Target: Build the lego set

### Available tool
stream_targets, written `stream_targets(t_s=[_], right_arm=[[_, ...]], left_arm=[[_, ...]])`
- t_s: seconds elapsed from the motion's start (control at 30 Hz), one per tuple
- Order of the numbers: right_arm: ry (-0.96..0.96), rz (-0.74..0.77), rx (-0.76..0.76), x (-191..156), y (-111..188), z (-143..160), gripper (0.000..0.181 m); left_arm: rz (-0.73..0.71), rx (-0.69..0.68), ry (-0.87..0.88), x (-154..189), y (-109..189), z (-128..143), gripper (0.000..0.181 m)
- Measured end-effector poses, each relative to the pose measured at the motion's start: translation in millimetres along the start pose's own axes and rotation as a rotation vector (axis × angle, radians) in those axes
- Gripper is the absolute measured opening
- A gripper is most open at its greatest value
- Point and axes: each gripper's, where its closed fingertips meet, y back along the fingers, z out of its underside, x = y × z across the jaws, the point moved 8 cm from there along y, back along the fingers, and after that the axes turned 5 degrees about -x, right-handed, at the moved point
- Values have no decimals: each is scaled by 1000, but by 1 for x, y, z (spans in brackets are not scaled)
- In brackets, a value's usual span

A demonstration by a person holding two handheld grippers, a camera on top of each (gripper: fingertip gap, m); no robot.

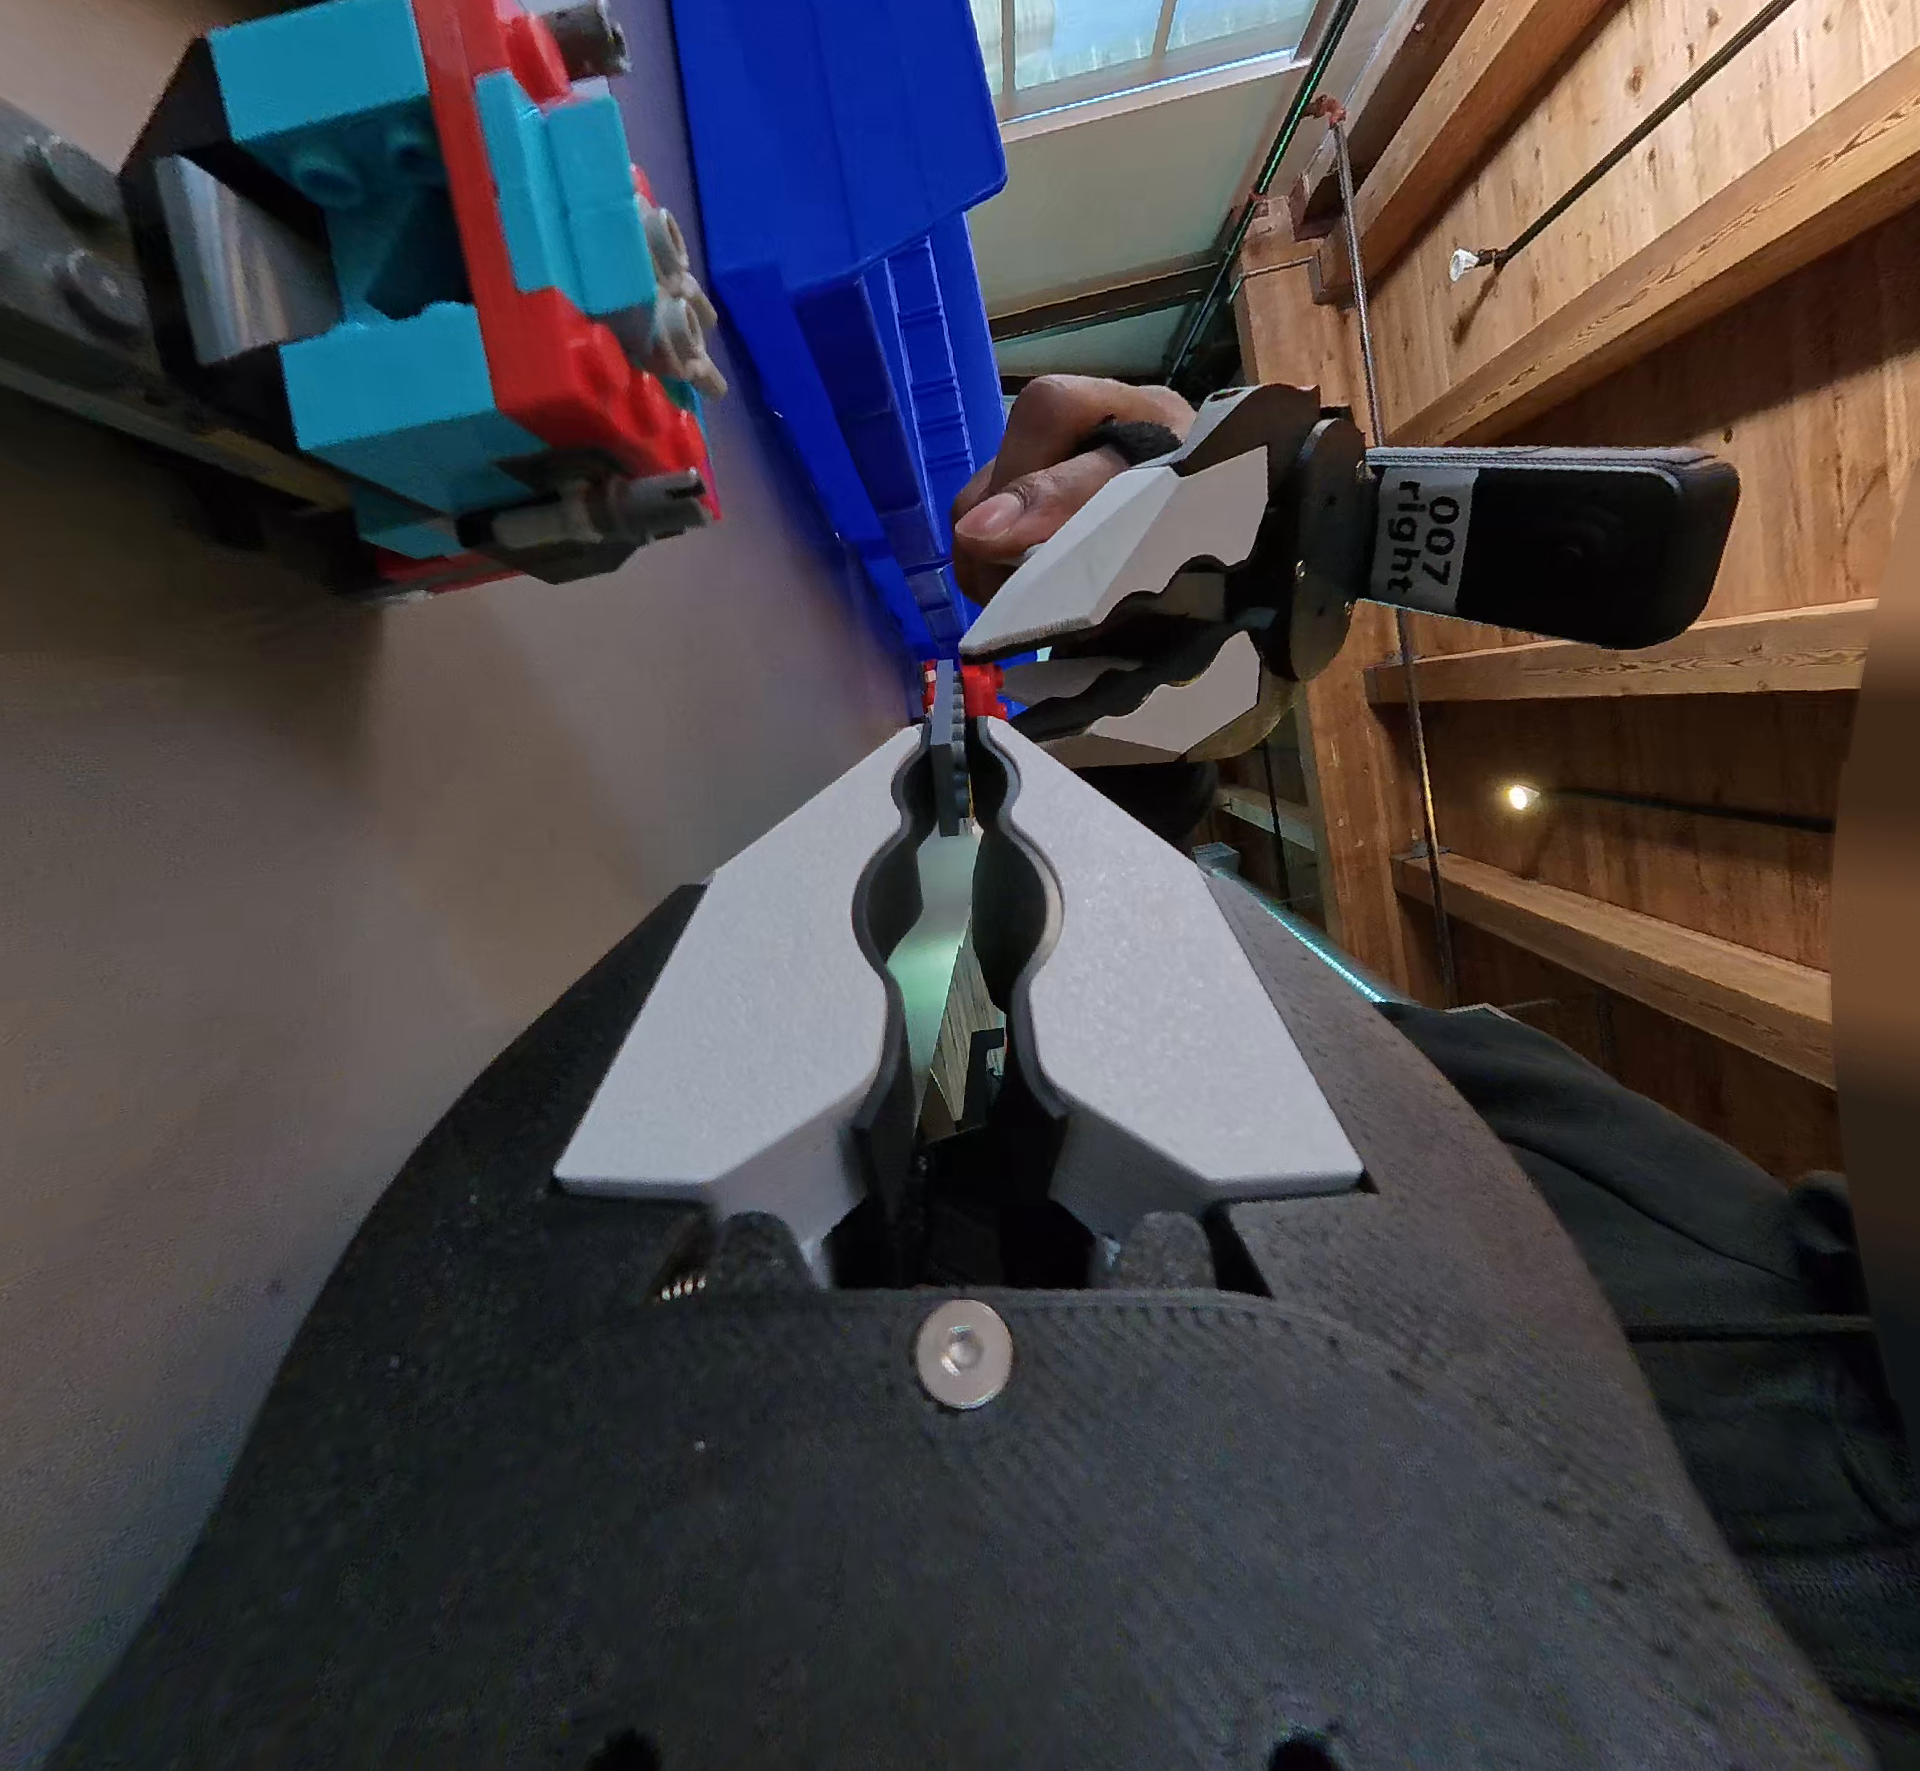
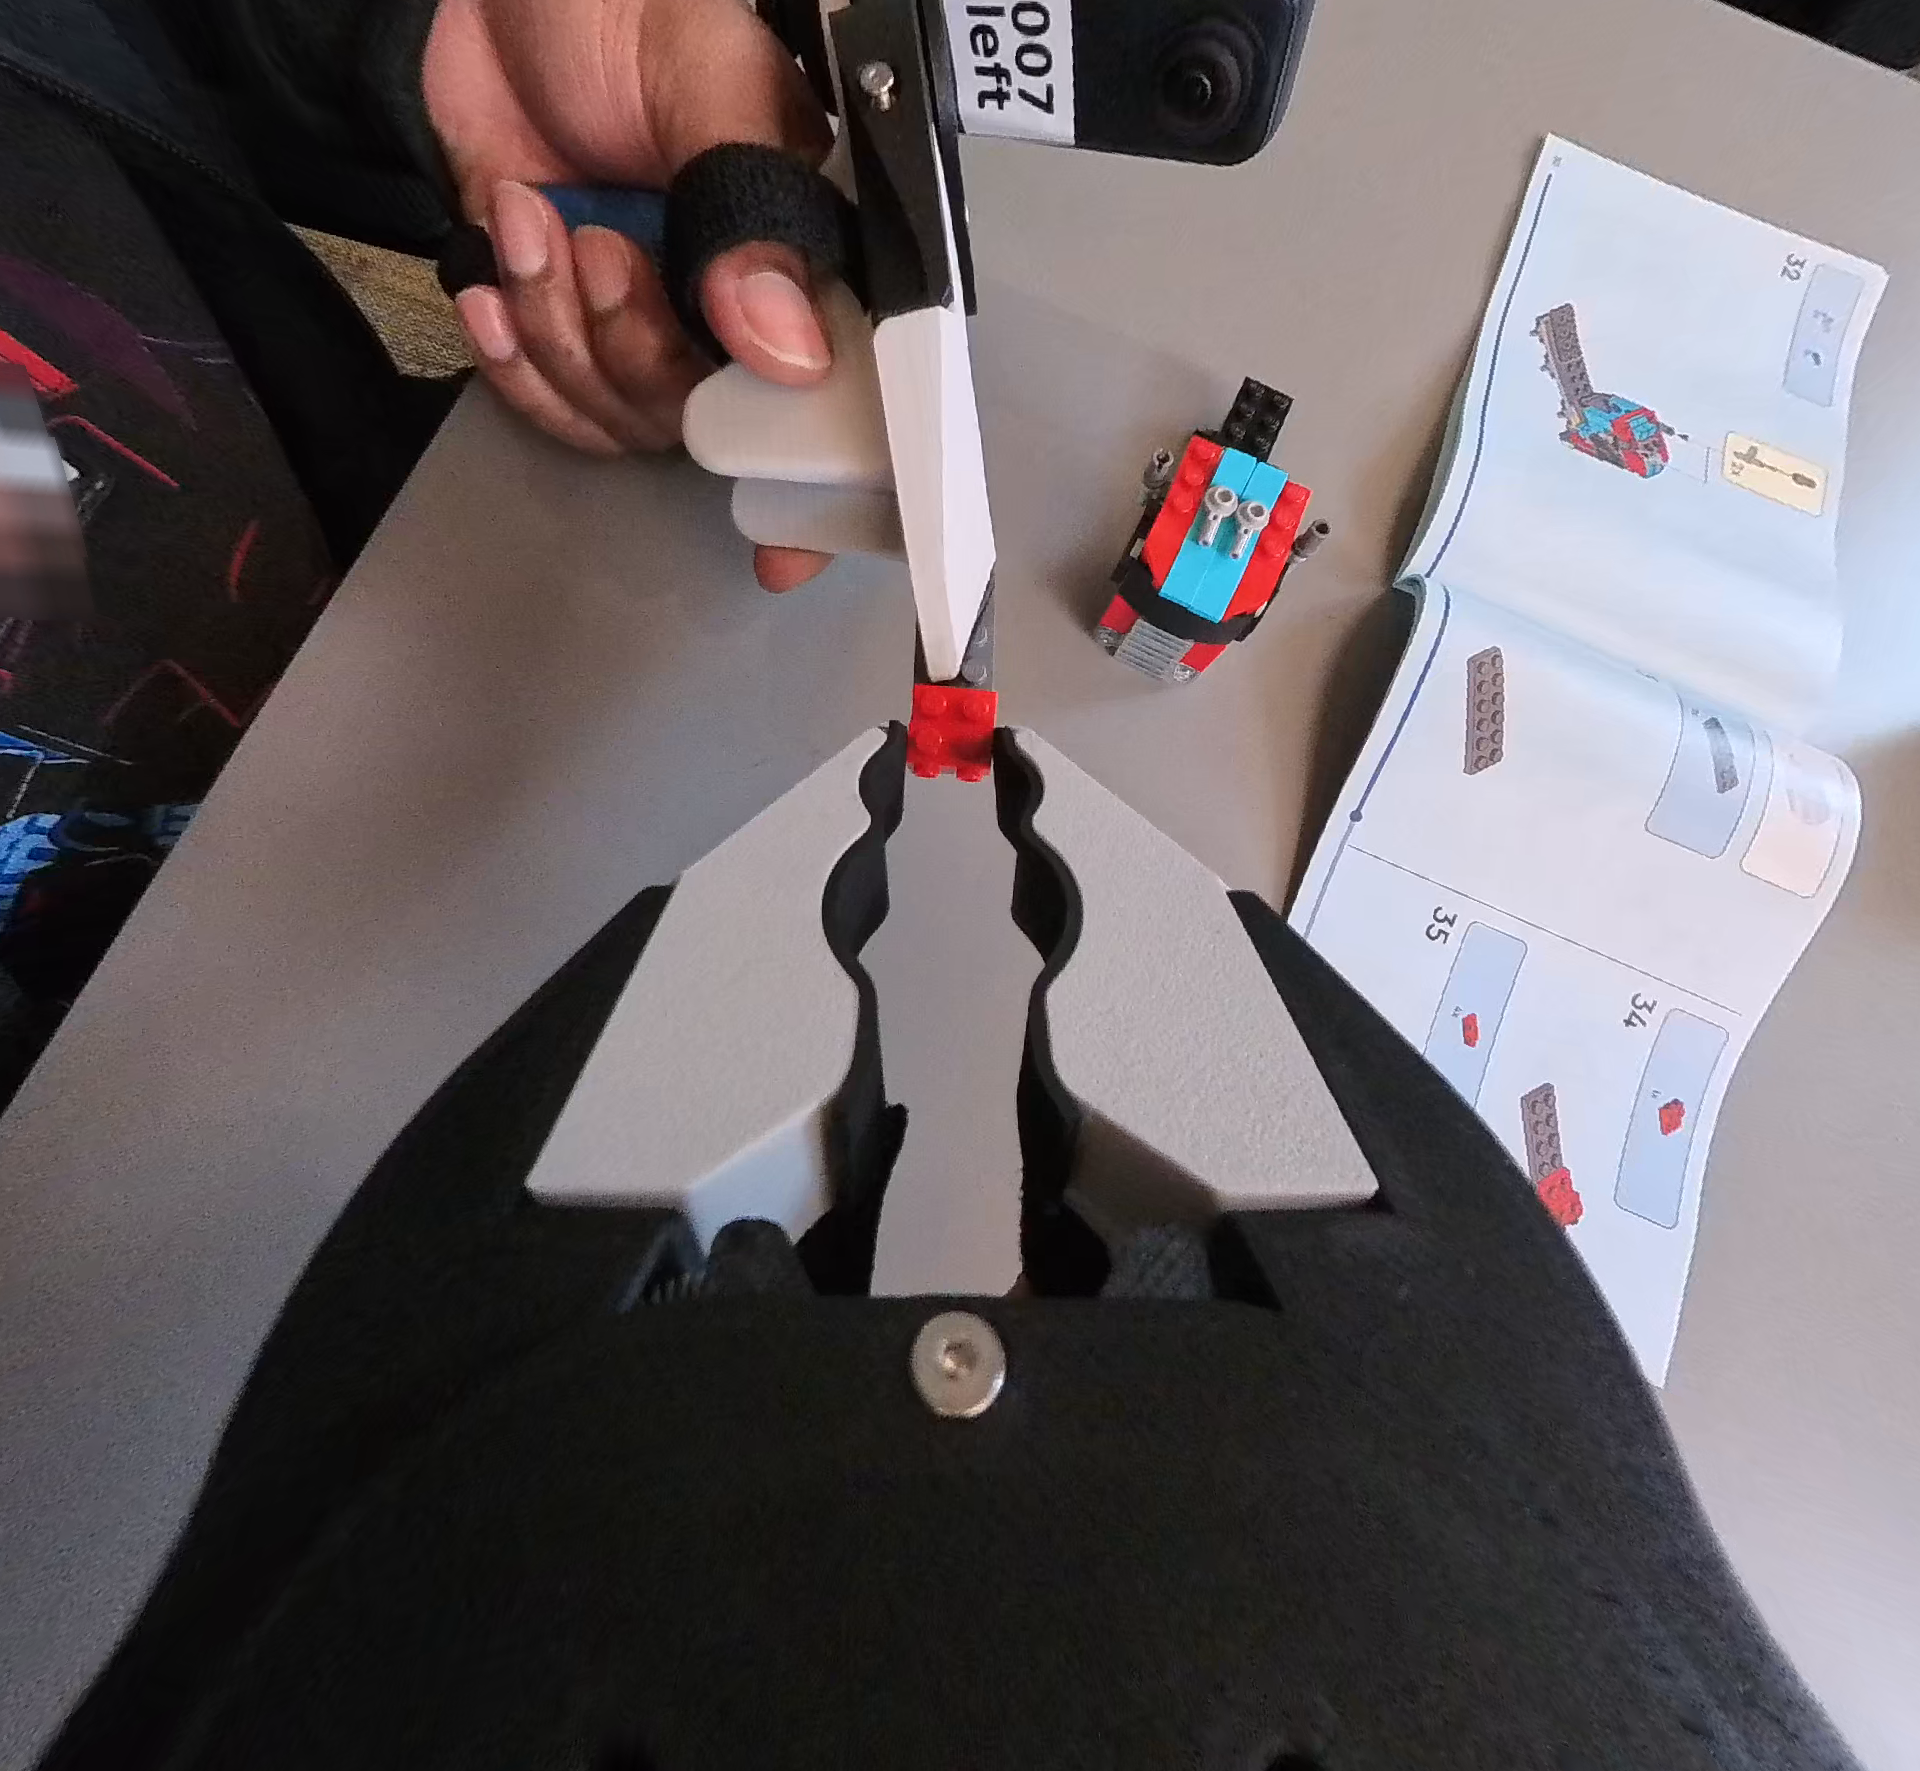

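Grippers meet mid-air above grey table (image 2: pixel 520 786). L gripper (image 1: pixel 951 734) pinches dark grey plate (image 1: pixel 948 771) edge-on; R gripper (image 2: pixel 948 734) clamps red brick (image 2: pixel 951 732) touching plate's end. Red/teal model (image 2: pixel 1210 547) sits on table ahead-right of R gripper, instruction booklet (image 2: pixel 1621 682) farther right. Blue bins (image 1: pixel 831 111) beyond L gripper, contents not visible.

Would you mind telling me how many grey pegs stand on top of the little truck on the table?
2: both grey pegs stand side by side on the blue strip along the truck roof. Others may be hidden from this angle.
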Motion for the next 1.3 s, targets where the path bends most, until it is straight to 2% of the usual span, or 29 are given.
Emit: stream_targets(t_s=[0.23,0.47,0.57,0.67,0.77,0.9,1.0,1.2,1.3], right_arm=[[-5,-7,7,-1,-1,0,20],[-83,18,43,0,1,3,40],[-261,39,132,2,2,11,47],[-569,14,307,-3,3,23,54],[-857,-53,518,-14,1,31,53],[-1122,-95,684,-20,-4,37,52],[-1217,-103,724,-19,-5,38,52],[-1247,-137,688,-21,-16,38,49],[-1254,-143,674,-22,-21,40,40]], left_arm=[[7,-1,4,0,0,0,5],[10,4,8,0,1,0,5],[12,14,8,0,2,-1,4],[15,30,3,1,3,-1,5],[20,34,2,1,3,-1,4],[15,20,-10,2,0,0,4],[6,11,-25,3,-3,1,4],[-1,16,-47,5,-3,2,4],[4,18,-55,6,-2,2,4]])
